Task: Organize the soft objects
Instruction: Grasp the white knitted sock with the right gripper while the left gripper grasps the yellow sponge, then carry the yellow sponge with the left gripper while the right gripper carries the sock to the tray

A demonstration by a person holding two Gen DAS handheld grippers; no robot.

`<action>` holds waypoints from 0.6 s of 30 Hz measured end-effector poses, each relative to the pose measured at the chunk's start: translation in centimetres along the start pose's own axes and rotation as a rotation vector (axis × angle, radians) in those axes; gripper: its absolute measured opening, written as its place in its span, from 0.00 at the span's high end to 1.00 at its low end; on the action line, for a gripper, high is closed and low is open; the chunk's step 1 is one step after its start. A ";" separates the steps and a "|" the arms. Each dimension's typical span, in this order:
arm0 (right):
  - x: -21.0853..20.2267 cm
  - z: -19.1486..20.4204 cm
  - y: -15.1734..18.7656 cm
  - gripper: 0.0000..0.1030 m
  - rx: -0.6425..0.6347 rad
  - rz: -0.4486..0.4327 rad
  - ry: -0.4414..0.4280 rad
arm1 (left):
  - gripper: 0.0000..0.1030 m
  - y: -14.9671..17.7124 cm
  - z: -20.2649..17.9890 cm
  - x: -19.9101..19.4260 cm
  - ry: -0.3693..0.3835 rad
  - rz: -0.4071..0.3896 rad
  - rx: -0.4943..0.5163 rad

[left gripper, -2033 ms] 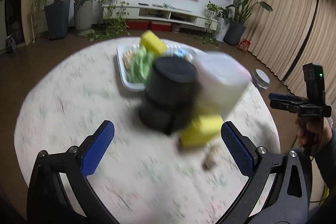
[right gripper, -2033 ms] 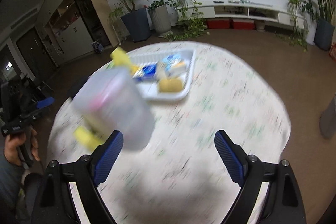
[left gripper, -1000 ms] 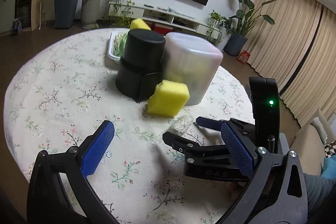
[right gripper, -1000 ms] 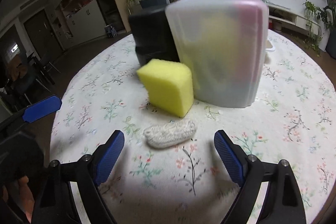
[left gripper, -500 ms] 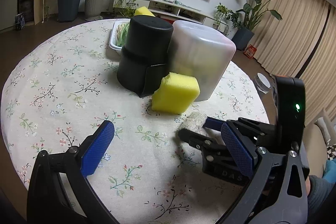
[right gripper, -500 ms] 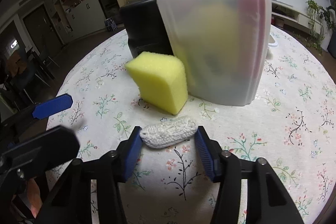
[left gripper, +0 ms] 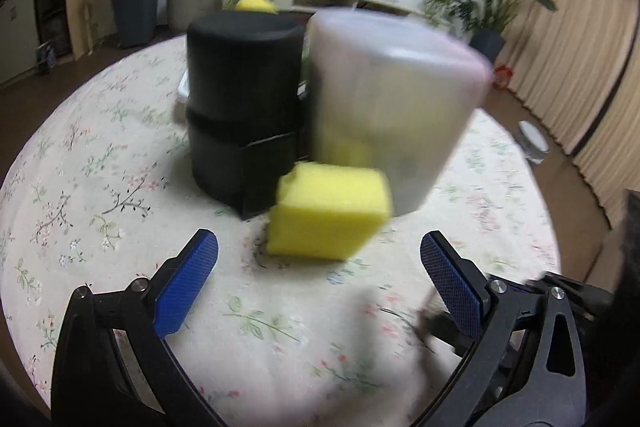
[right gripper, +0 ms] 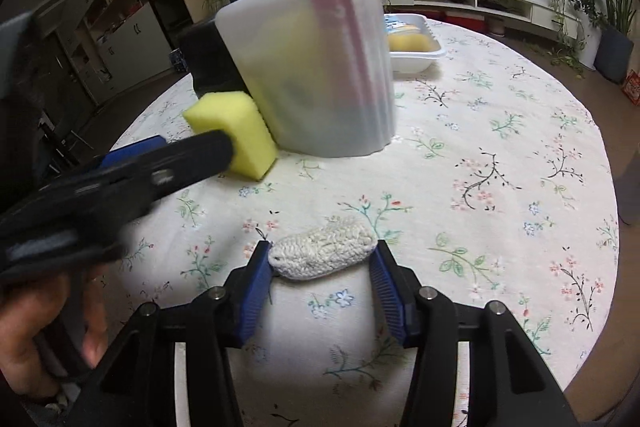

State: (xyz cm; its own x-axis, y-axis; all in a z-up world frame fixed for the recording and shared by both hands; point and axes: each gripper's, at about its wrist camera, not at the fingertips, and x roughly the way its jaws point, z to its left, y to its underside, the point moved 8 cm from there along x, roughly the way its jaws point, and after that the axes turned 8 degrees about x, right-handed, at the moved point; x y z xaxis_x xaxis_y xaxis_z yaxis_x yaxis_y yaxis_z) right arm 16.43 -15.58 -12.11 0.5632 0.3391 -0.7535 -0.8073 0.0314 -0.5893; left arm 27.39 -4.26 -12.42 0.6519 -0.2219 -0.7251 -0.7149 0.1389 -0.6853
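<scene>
Floral cloth covers the round table, with potted plants and a dark wall screen behind it. At the far left of the right wrist view, a bare hand holds the left gripper, whose blue-padded fingers stand wide apart and hold nothing. Just ahead of them a yellow sponge sits on the cloth, touching or nearly touching the base of a black cylindrical container on its left and a frosted translucent container on its right; both stand upright, side by side. Something yellow shows dimly through the frosted wall. Behind the containers, a white tray holds a few small items, too blurred to name. Nearer the front edge, the right gripper has its blue pads pressed against both ends of a small white knitted pad, which lies close to the cloth, well apart from the sponge.
</scene>
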 end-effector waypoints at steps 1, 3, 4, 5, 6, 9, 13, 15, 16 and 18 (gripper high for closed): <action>0.0 0.1 0.1 0.48 -0.014 -0.005 0.007 | 0.02 0.1 0.5 0.6 -0.024 0.017 -0.011; 0.0 0.1 0.1 0.48 -0.029 -0.012 0.011 | 0.07 0.4 1.0 1.3 -0.040 0.039 -0.015; 0.2 0.4 0.1 0.48 -0.031 -0.014 0.010 | 0.18 0.6 1.2 1.7 -0.042 0.053 -0.020; 0.2 0.5 0.1 0.48 -0.032 -0.015 0.008 | 0.20 0.7 1.2 2.0 -0.023 0.067 -0.029; 0.2 0.4 0.1 0.48 -0.031 -0.015 0.004 | 0.23 0.7 1.2 2.1 -0.017 0.071 -0.033; 0.2 0.5 0.0 0.48 -0.033 -0.016 -0.003 | 0.30 0.4 1.0 2.1 -0.018 0.064 -0.027; 0.3 0.3 -0.1 0.48 -0.033 -0.015 -0.006 | 0.52 0.5 -0.2 1.5 -0.005 0.049 0.010; 0.1 0.2 -0.1 0.48 -0.030 -0.014 -0.004 | 0.54 0.7 -0.4 1.0 0.004 0.040 0.008; 0.1 0.2 0.0 0.48 -0.029 -0.013 -0.003 | 0.55 0.8 -0.3 0.8 0.009 0.037 -0.001; -0.2 0.3 0.1 0.49 -0.027 -0.013 0.000 | 0.56 1.1 0.1 0.1 0.017 0.028 -0.021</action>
State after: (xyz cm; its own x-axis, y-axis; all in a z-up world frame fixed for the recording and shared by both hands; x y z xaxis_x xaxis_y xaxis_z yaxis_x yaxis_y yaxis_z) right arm 16.16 -15.39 -11.95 0.5738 0.3387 -0.7457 -0.7948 0.0104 -0.6068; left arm 26.73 -4.01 -13.22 0.6276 -0.2345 -0.7424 -0.7378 0.1252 -0.6633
